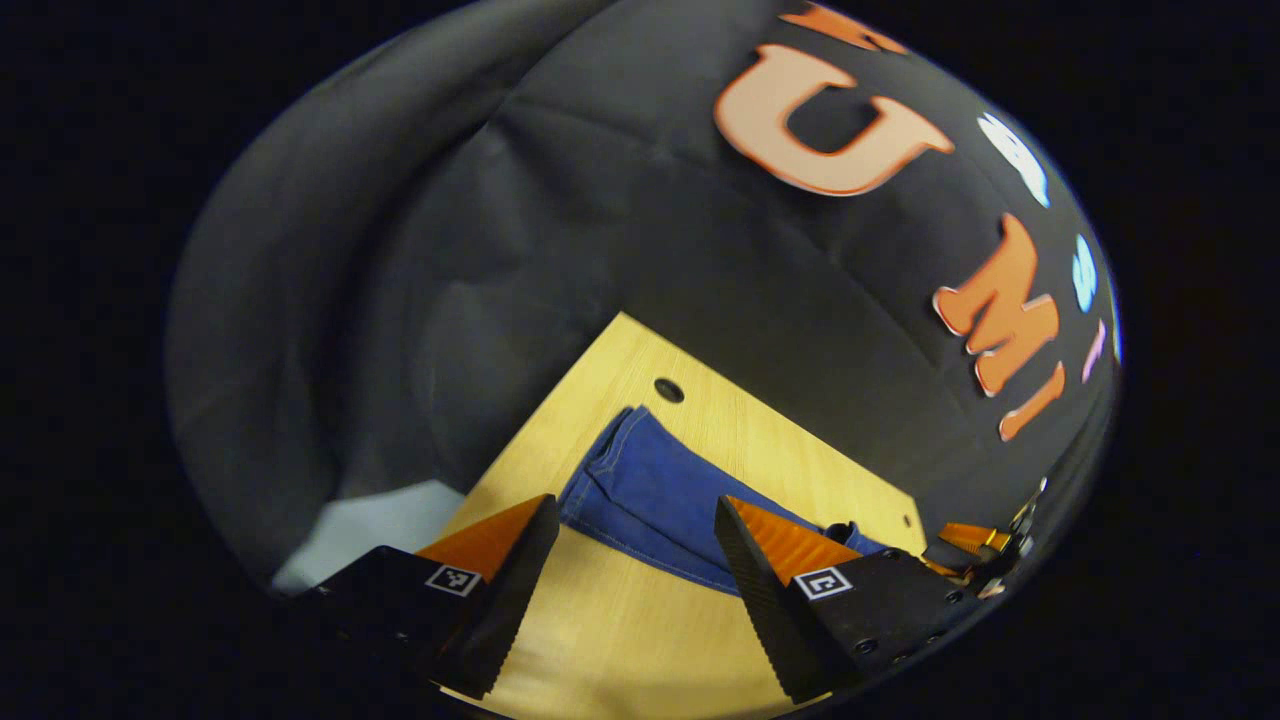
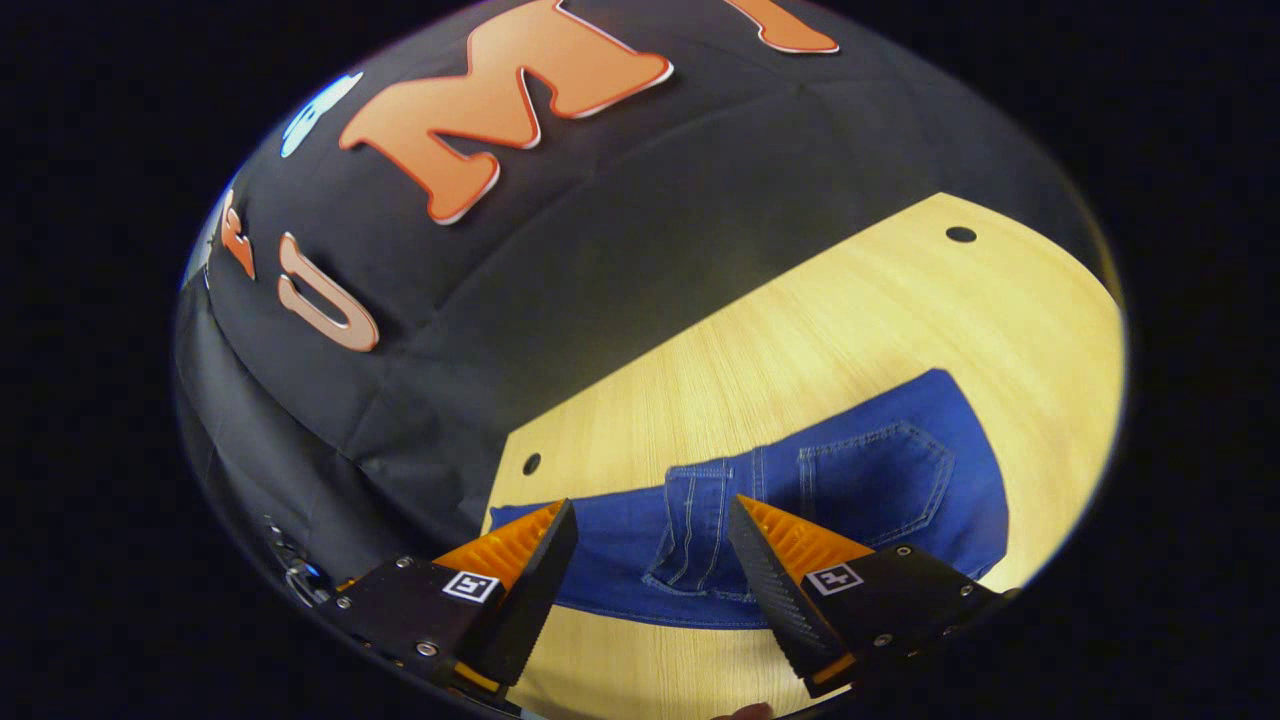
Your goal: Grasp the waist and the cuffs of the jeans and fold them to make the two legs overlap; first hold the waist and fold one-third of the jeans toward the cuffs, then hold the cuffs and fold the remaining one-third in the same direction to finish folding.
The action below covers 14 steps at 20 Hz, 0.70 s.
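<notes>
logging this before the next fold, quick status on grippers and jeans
Left hand-held gripper open, holding nothing, above the leg end. Right hand-held gripper open over the waist and pocket end. Jeans lying flat on the table. Nothing in the way.

The blue denim jeans (image 2: 860, 480) have lighter stitching; the light yellow wooden surface (image 2: 830, 330) shows fine grain lines.

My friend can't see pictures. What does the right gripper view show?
Blue jeans lie flat on a light wooden table, back pocket facing up. The right gripper hangs open just above them, holding nothing.
</notes>
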Each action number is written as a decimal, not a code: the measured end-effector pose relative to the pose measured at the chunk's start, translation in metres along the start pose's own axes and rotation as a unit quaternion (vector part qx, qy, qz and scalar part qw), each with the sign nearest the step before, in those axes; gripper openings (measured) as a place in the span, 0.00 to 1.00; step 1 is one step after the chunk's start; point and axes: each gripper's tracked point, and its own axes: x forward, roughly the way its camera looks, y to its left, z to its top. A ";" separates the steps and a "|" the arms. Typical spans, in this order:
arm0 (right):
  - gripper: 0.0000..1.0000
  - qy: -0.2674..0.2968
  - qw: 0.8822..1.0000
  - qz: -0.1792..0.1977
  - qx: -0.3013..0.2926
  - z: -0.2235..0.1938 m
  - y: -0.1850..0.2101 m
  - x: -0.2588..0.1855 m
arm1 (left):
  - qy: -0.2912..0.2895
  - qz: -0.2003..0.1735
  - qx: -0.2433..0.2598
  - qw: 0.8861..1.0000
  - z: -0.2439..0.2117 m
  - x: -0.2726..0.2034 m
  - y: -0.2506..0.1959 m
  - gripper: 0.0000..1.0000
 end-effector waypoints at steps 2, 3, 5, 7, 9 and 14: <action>0.95 -0.005 1.000 0.004 -0.002 0.014 -0.005 -0.011 | 0.038 -0.011 -0.057 0.998 -0.003 0.016 0.010 0.97; 0.96 -0.006 1.000 0.001 -0.005 0.020 -0.012 -0.016 | 0.057 -0.001 -0.081 0.995 -0.008 0.025 0.019 0.97; 0.96 -0.007 1.000 -0.009 -0.008 0.028 -0.027 -0.025 | 0.084 0.020 -0.113 0.990 -0.015 0.040 0.038 0.98; 0.96 -0.006 1.000 -0.021 -0.007 0.034 -0.045 -0.028 | 0.101 0.036 -0.140 0.984 -0.027 0.064 0.050 0.97; 0.96 -0.002 0.999 -0.033 0.001 0.036 -0.059 -0.029 | 0.097 0.034 -0.155 0.983 -0.031 0.076 0.051 0.98; 0.96 -0.006 0.999 -0.038 0.018 0.047 -0.066 -0.030 | 0.104 0.048 -0.162 0.980 -0.037 0.095 0.054 0.98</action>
